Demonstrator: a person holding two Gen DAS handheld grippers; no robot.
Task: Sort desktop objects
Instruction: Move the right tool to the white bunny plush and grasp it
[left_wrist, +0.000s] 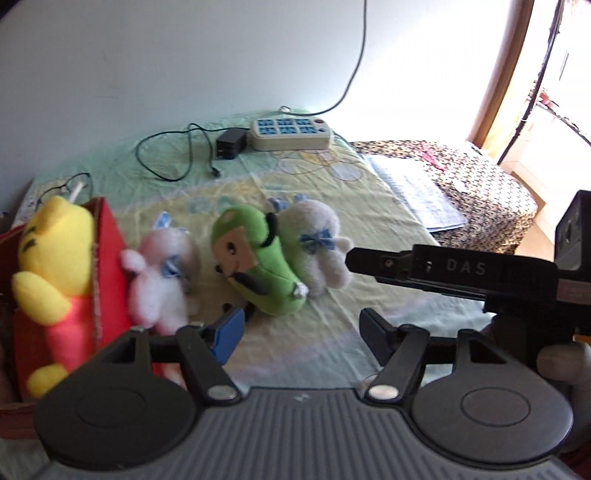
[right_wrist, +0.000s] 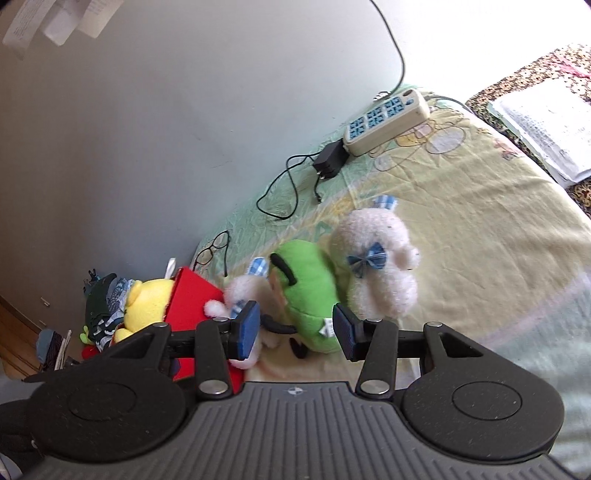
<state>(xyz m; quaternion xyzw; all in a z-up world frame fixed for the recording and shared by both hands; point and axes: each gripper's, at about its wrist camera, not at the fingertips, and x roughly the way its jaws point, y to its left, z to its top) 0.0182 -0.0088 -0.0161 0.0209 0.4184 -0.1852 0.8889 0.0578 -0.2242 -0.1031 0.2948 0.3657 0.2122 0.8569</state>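
Three soft toys lie in a row on the pale yellow-green sheet: a pinkish-white bunny, a green plush with a face and a white bunny with a blue bow. A yellow bear sits in the red box at the left. My left gripper hangs open over bare sheet just in front of the green plush. My right gripper is open too, low before the green plush and not pressing on it. In the left wrist view, the right gripper reaches in beside the white bunny.
A cream power strip, a black adapter with its cable, and glasses lie near the wall. Papers rest on a patterned cloth at the right. Clothes are piled left of the red box.
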